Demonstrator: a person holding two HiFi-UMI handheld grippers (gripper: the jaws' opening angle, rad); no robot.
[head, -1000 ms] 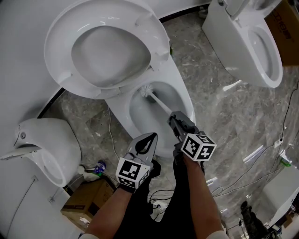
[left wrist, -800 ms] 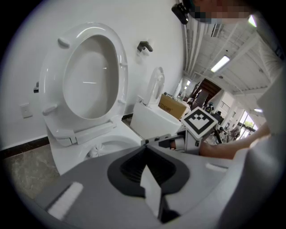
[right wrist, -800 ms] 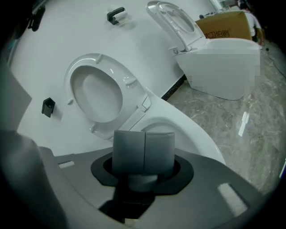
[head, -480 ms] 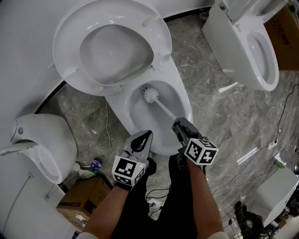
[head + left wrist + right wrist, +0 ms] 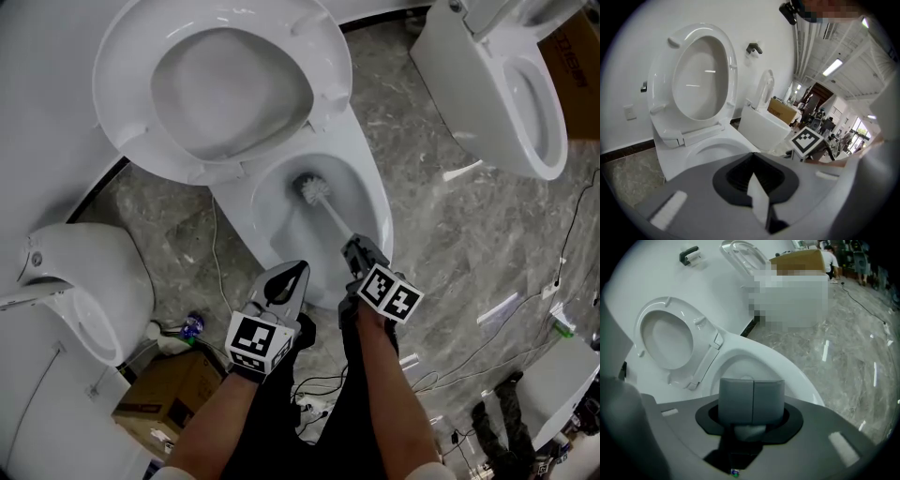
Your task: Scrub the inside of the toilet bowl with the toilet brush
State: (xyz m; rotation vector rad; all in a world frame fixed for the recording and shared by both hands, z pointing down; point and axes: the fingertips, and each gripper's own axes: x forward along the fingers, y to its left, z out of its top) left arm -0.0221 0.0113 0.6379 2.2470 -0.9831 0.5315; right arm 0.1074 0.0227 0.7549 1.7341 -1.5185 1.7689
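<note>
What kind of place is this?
Likely a fixture showroom or test space, not a home bathroom: the open toilet, a second toilet and a third toilet crowd one marble floor beside a cardboard box.

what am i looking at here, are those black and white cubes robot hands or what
No robot: a person holds a two-jaw tool in each hand, and the patterned cubes are part of those tools. The head view comes from a camera on the person's head, looking down; each gripper view comes from a camera riding on that tool. Below stands a toilet bowl with its seat raised, on a grey stone floor, with a cardboard box nearby. The right gripper has its jaws closed on the handle of a toilet brush, whose bristle head is inside the bowl. The left gripper hovers by the bowl's front edge, jaws together, holding nothing.
</note>
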